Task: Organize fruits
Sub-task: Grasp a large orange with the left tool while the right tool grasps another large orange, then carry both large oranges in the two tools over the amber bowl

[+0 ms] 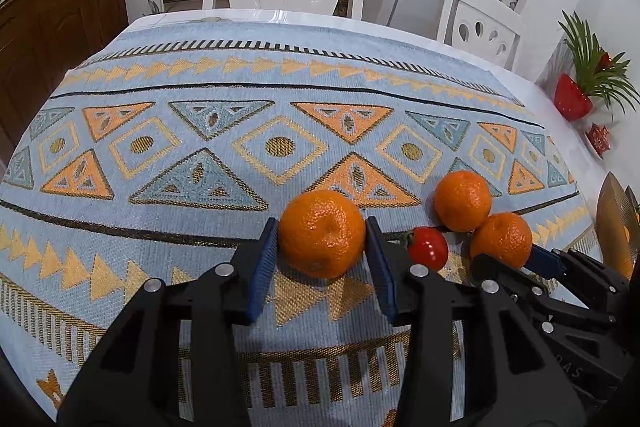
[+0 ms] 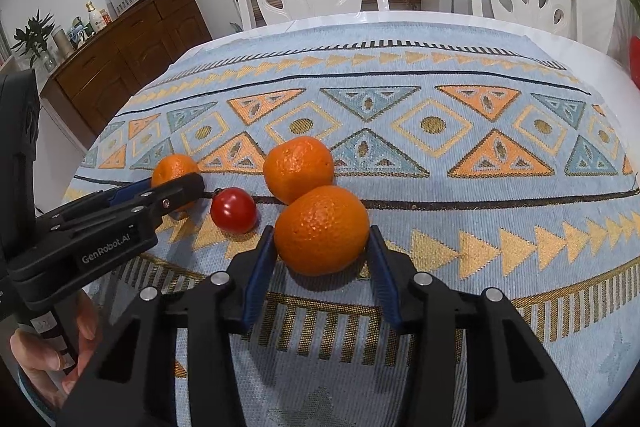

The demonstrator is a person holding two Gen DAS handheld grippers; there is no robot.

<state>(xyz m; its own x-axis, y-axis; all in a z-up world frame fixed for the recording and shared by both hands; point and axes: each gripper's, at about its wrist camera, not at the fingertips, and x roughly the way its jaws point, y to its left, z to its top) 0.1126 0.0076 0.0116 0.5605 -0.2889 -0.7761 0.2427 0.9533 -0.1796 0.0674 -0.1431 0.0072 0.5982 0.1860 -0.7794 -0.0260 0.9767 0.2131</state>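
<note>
left gripper (image 1: 322, 227) has its blue pads pressed on both sides of a mandarin (image 1: 322, 233) sitting on the patterned tablecloth (image 1: 200, 75). right gripper (image 2: 323, 239) brackets the near mandarin (image 2: 321, 230), slight gaps, so not clamped. a cherry tomato (image 2: 233, 210) and another mandarin (image 2: 298, 169) crowd in between; loads of bare cloth beyond. only the right view shows the hand (image 2: 48, 355) on the left handle.

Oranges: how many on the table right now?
3. One orange sits between the left gripper fingers, one between the right gripper fingers, and one just behind that, beside the tomato. None seem hidden.
</note>
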